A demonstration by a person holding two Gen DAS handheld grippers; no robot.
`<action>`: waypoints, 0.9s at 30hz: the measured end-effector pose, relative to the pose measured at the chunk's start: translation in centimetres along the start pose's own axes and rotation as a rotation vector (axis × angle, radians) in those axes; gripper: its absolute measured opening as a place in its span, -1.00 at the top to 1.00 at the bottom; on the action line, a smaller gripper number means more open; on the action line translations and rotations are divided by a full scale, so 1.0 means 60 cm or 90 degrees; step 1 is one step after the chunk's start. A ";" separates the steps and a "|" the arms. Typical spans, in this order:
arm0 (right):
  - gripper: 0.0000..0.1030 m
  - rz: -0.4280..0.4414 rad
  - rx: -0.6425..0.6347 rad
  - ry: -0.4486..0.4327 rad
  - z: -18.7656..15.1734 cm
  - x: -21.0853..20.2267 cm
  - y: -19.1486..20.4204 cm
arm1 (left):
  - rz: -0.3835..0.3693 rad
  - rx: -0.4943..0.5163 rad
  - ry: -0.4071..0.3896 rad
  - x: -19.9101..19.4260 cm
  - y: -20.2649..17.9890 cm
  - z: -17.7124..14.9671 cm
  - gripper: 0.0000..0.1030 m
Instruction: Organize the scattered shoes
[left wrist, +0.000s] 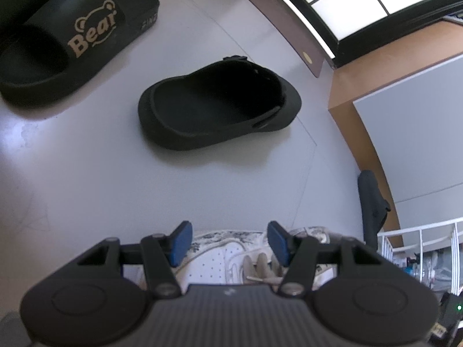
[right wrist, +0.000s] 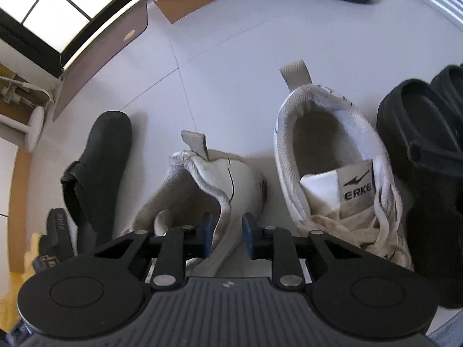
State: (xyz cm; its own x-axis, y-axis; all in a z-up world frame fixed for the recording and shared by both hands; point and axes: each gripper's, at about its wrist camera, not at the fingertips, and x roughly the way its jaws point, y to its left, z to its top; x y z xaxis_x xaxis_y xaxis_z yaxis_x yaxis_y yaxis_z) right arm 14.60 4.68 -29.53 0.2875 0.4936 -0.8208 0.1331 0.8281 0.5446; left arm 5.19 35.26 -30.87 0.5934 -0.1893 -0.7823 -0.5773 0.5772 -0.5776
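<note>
In the right wrist view, two white sneakers lie on the pale floor. The left white sneaker point(right wrist: 202, 185) is tipped onto its side, and my right gripper point(right wrist: 228, 234) is shut on the side wall of its collar. The second sneaker point(right wrist: 332, 173), with an ERKE tongue label, stands upright just to the right. In the left wrist view my left gripper point(left wrist: 230, 243) is open and hovers over the toe and laces of a white sneaker point(left wrist: 220, 263), with its pads clear of it. A black clog point(left wrist: 220, 104) and a black "Bear" slide point(left wrist: 72, 37) lie further ahead.
Beside the sneakers are a black shoe point(right wrist: 98, 167), a small black slide point(right wrist: 55, 237) at the left and a black clog point(right wrist: 419, 173) at the right. A brown door panel point(right wrist: 101, 57) stands ahead. A dark shoe point(left wrist: 371, 202) and a white rack point(left wrist: 419, 240) sit by the wall.
</note>
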 end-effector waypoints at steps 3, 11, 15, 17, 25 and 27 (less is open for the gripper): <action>-0.51 0.014 0.024 0.000 -0.014 -0.014 -0.001 | -0.004 0.003 0.001 0.001 -0.003 -0.001 -0.16; -0.52 0.016 0.008 0.039 -0.053 0.005 0.020 | -0.003 0.001 -0.001 -0.003 -0.005 -0.004 -0.16; -0.12 0.018 -0.020 0.038 -0.060 0.017 0.031 | 0.003 0.001 0.000 -0.005 0.001 -0.001 -0.16; 0.17 0.032 -0.044 0.034 -0.056 0.017 0.040 | 0.007 0.002 -0.002 -0.005 0.003 0.002 -0.16; 0.59 0.023 -0.107 -0.009 -0.042 0.002 0.051 | 0.001 0.011 0.006 0.001 -0.008 -0.001 -0.16; 0.66 0.020 -0.112 -0.013 -0.039 -0.001 0.049 | 0.001 0.008 0.007 0.002 -0.008 -0.002 -0.16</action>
State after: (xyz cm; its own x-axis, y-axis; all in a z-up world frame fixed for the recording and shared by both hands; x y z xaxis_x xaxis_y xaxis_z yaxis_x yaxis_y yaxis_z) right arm 12.77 7.72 -28.30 0.3088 0.5160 -0.7990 -0.0436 0.8468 0.5300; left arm 5.45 34.85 -30.72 0.5863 -0.1968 -0.7858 -0.5709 0.5878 -0.5732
